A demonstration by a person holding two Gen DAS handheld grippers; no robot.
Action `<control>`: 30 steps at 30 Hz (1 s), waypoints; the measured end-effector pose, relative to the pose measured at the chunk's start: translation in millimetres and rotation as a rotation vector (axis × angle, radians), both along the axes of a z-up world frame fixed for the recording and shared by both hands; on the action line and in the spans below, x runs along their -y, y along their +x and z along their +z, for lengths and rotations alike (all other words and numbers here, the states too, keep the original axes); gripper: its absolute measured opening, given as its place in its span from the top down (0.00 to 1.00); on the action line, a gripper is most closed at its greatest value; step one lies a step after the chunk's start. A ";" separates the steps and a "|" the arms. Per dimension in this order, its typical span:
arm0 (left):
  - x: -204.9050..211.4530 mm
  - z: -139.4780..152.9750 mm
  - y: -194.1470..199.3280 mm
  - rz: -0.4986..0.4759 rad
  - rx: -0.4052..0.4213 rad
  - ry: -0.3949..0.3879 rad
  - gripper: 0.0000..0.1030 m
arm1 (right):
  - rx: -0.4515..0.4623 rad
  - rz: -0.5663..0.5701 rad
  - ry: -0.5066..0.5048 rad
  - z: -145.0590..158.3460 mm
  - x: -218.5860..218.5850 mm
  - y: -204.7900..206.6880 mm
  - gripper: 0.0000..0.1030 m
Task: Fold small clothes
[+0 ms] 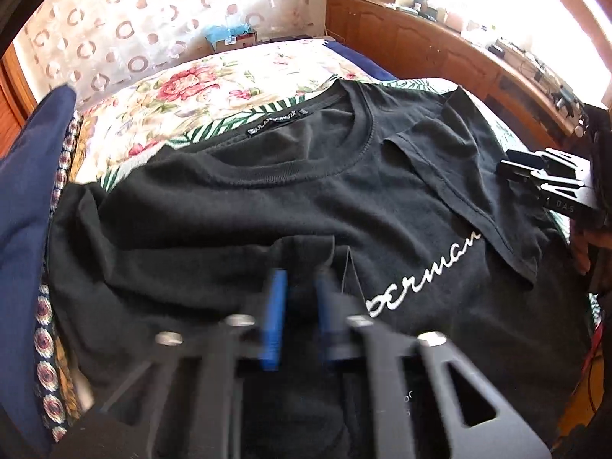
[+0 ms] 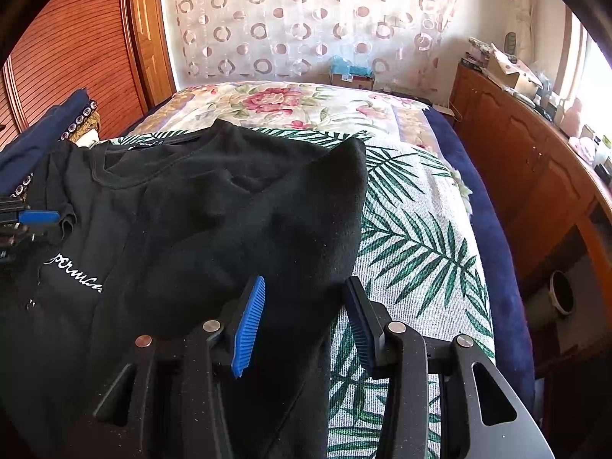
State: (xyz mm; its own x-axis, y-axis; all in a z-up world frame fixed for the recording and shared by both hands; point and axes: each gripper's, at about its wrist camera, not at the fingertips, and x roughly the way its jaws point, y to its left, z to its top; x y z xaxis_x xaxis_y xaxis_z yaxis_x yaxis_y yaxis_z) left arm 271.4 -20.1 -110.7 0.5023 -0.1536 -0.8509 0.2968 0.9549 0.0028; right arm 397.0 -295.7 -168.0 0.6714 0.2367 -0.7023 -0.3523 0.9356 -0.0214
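Note:
A black T-shirt (image 1: pixel 267 199) with white script lettering (image 1: pixel 424 271) lies on a palm-leaf cloth on the bed; it also shows in the right wrist view (image 2: pixel 214 214). Its right sleeve (image 1: pixel 459 176) is folded in over the chest. My left gripper (image 1: pixel 300 287) is shut on a bunched piece of the shirt's left side, its blue pads close together with black cloth between them. My right gripper (image 2: pixel 306 298) is open above the shirt's folded right edge, its blue pads (image 2: pixel 248 325) wide apart and empty. The right gripper shows at the right edge of the left wrist view (image 1: pixel 543 179).
The palm-leaf cloth (image 2: pixel 413 237) lies over a floral bedspread (image 2: pixel 290 103). Folded navy clothes (image 1: pixel 26 199) are stacked at the left. A wooden cabinet (image 2: pixel 528 160) with clutter runs along the right. A patterned curtain (image 2: pixel 298 19) hangs behind the bed.

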 end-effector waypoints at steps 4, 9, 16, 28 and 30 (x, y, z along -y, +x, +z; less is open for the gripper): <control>4.8 14.7 11.3 -0.001 0.064 0.045 0.96 | 0.000 -0.001 0.001 -0.1 0.4 0.1 0.57; 9.0 38.8 32.7 0.007 0.111 0.071 0.95 | 0.002 -0.001 0.002 0.0 1.3 0.1 0.57; 0.4 60.3 48.6 -0.020 0.112 0.044 0.66 | 0.003 -0.001 0.003 -0.4 1.7 0.2 0.57; -67.2 83.2 49.6 0.075 0.128 0.142 0.55 | 0.020 -0.004 -0.023 -0.3 -1.2 -1.4 0.56; -74.7 76.0 51.3 0.083 0.106 0.194 0.55 | 0.020 -0.003 -0.022 -0.2 -0.7 -1.3 0.56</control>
